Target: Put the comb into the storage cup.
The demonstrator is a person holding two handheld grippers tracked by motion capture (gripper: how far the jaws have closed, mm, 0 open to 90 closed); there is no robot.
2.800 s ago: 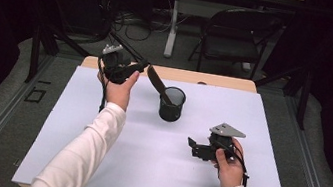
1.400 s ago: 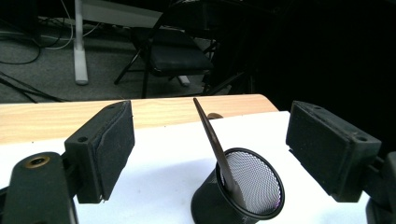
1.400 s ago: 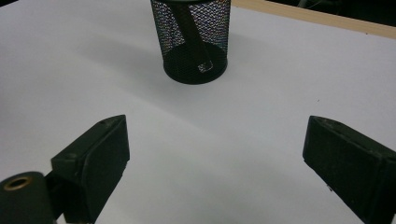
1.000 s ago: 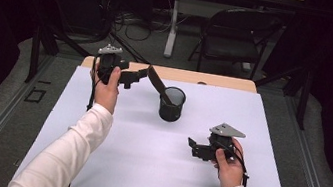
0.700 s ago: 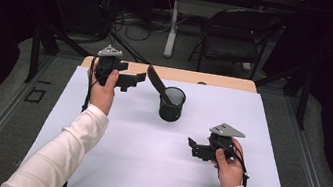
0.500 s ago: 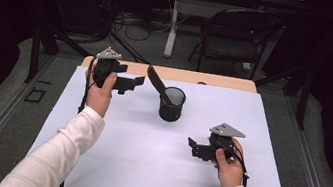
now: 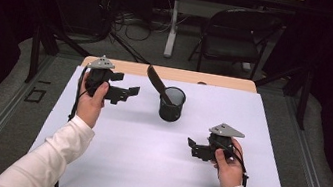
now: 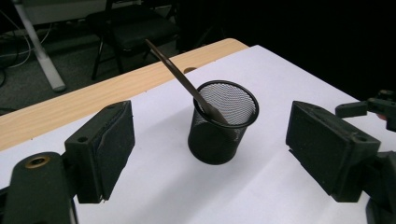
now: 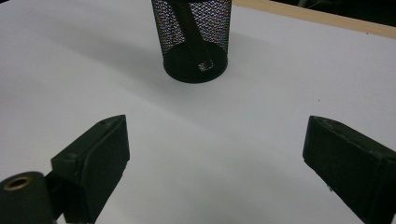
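A black mesh cup [image 7: 171,105] stands upright near the middle of the white sheet [image 7: 143,161]. A dark flat utensil [image 7: 156,81] leans out of it toward the far left. My left gripper [image 7: 126,87] is held above the sheet's far left, a hand's width left of the utensil, open and empty. In the left gripper view its pads [image 8: 112,144] frame the cup [image 8: 223,123] and the utensil [image 8: 177,74] from a distance. My right gripper [image 7: 191,148] rests low at the near right, open and empty, and points at the cup [image 9: 192,42].
The white sheet covers a wooden table whose bare strip [image 7: 207,78] shows along the far edge. A black chair [image 7: 236,39] and a table leg [image 7: 172,23] stand on the floor beyond. My right gripper's tip [image 8: 373,105] shows in the left gripper view.
My left gripper has drawn back to the left, away from the utensil's upper end, and turned more upright. The utensil, the cup and my right gripper have stayed put.
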